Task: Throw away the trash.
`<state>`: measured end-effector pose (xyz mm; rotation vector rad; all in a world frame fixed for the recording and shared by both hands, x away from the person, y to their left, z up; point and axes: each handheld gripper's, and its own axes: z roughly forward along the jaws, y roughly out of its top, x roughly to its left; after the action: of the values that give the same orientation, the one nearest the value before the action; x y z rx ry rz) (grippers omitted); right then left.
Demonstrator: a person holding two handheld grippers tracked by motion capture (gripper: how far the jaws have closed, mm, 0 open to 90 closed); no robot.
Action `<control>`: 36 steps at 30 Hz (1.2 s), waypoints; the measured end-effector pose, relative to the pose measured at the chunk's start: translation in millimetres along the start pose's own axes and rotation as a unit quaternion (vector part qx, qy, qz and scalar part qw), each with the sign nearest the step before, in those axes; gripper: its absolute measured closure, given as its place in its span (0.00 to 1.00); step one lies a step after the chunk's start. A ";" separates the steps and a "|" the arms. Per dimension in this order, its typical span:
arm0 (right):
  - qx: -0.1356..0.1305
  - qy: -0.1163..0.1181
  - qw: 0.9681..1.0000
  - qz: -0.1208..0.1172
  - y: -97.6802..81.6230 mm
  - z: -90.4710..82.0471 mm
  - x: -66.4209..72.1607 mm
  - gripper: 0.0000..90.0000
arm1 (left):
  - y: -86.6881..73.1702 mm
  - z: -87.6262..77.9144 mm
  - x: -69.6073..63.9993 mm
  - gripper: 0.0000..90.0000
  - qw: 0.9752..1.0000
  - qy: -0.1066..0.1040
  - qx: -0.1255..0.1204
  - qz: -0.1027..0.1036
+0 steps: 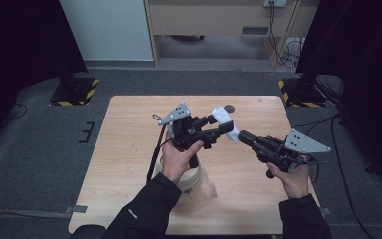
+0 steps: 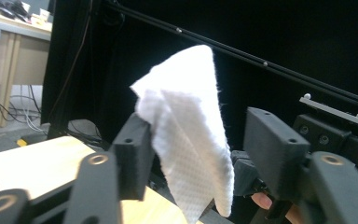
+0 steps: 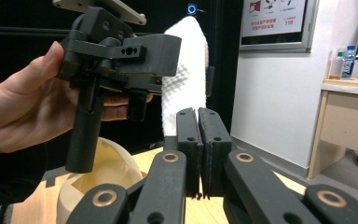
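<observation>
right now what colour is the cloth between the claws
White, with a fine dimpled weave; the cloth shows best in the left gripper view.

White, finely dimpled paper towel between matte black jaws of the left gripper. Same white weave just beyond the black, brass-riveted jaws of the right gripper. Cream bowl below and left of those jaws. Pale wood-grain table. Grey plates atop both grippers.

Both grippers raised over light wooden table. Left gripper holds crumpled white paper towel; right gripper tip touches it.
</observation>
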<state>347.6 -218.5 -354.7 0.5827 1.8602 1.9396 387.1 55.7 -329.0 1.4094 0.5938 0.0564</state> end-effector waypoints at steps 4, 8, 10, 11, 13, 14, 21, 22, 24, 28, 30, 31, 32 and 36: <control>0.004 0.000 1.000 0.000 -0.8 0.9 0.4 0.98 | 1.5 -3.6 -2.7 0.61 1.000 0.014 -0.008 0.012; 0.006 -0.002 1.000 -0.002 -1.3 1.4 0.6 0.98 | 2.4 -7.7 -3.6 0.70 1.000 0.022 -0.010 0.015; 0.007 -0.002 1.000 -0.002 -1.4 1.5 0.7 0.98 | 2.7 -9.5 -3.3 0.75 1.000 0.023 -0.010 0.010; 0.008 -0.004 1.000 -0.003 -1.6 1.6 0.5 0.98 | 2.8 -10.3 -3.3 0.76 1.000 0.024 -0.010 0.009; 0.010 -0.004 1.000 -0.004 -2.0 2.0 0.4 0.98 | 3.1 -11.5 -4.0 0.80 1.000 0.024 -0.008 0.008; 0.011 -0.003 1.000 -0.003 -2.3 2.3 0.6 0.98 | 3.1 -11.7 -4.7 0.83 1.000 0.024 -0.008 0.006; 0.016 0.002 1.000 0.001 -4.5 4.8 1.2 0.96 | 4.0 -14.1 -9.7 0.94 0.999 0.026 -0.003 0.029; 0.014 0.003 1.000 0.004 -4.4 4.9 1.4 0.94 | 4.6 -15.2 -10.1 0.94 0.999 0.025 -0.004 0.034; 0.003 0.006 1.000 0.018 -2.9 3.5 0.7 0.88 | 6.4 -18.1 -11.3 0.94 0.999 0.028 -0.006 0.042; -0.016 0.005 0.999 0.033 0.1 -1.0 -2.0 0.84 | 12.9 -27.7 -13.3 0.94 0.998 0.033 -0.008 0.059; -0.017 -0.004 0.999 0.031 0.8 -3.6 -4.2 0.81 | 18.0 -36.1 -13.3 0.94 0.997 0.037 -0.011 0.065; -0.016 -0.011 0.999 0.030 -0.1 -4.2 -5.7 0.79 | 19.8 -39.1 -13.1 0.94 0.997 0.038 -0.011 0.065; -0.016 -0.013 0.999 0.032 -1.2 -4.2 -6.4 0.78 | 21.5 -42.2 -12.8 0.94 0.997 0.040 -0.013 0.067; 0.004 -0.029 0.999 0.029 -11.6 -1.7 -11.1 0.75 | 30.8 -62.1 -9.0 0.93 0.995 0.055 -0.014 0.081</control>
<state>355.9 -225.5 -366.7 0.6954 1.8350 1.9305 362.7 114.3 -299.6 1.4310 0.5654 0.2730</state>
